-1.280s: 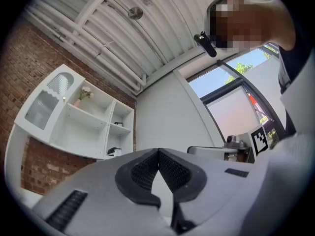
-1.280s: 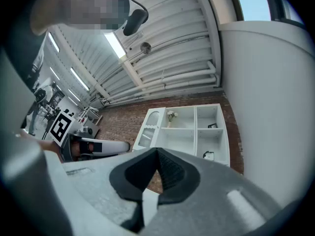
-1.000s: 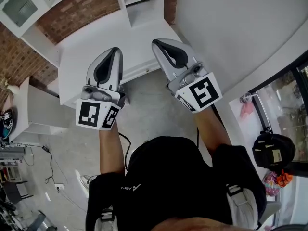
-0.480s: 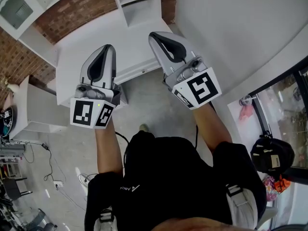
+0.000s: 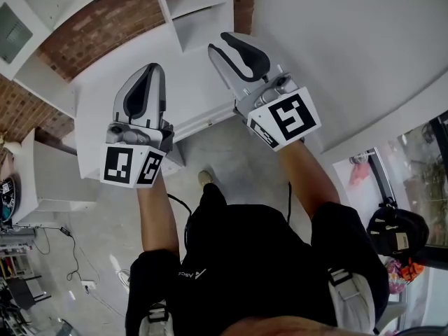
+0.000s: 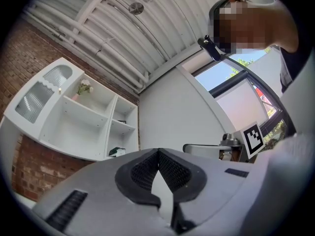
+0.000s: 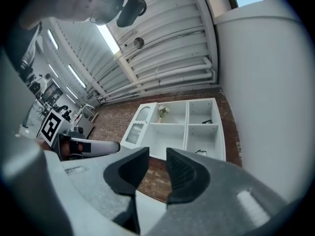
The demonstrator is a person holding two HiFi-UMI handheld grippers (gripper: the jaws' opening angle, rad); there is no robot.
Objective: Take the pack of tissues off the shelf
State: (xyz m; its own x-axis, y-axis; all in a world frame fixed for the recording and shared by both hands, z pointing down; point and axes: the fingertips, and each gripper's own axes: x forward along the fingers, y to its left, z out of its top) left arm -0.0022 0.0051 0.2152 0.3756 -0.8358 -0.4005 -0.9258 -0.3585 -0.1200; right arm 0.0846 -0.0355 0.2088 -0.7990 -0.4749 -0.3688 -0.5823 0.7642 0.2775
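A white shelf unit (image 6: 78,127) hangs on a brick wall ahead. A small dark-green and white pack of tissues (image 6: 116,152) lies in its lower right compartment, and shows as a small dark shape (image 7: 200,152) in the right gripper view. My left gripper (image 6: 158,152) is shut and empty, raised toward the shelf (image 5: 151,71). My right gripper (image 7: 157,157) is opening, its jaws slightly apart with nothing between them (image 5: 218,42). Both grippers are well short of the pack.
A vase of flowers (image 6: 83,88) stands in the upper middle compartment. A small dark object (image 7: 207,121) sits in the upper right compartment. A white counter (image 5: 105,96) lies below the grippers, and a white wall (image 5: 350,40) runs along the right.
Both grippers have risen toward the shelf as the person stepped forward. The right gripper's jaws have parted a little.
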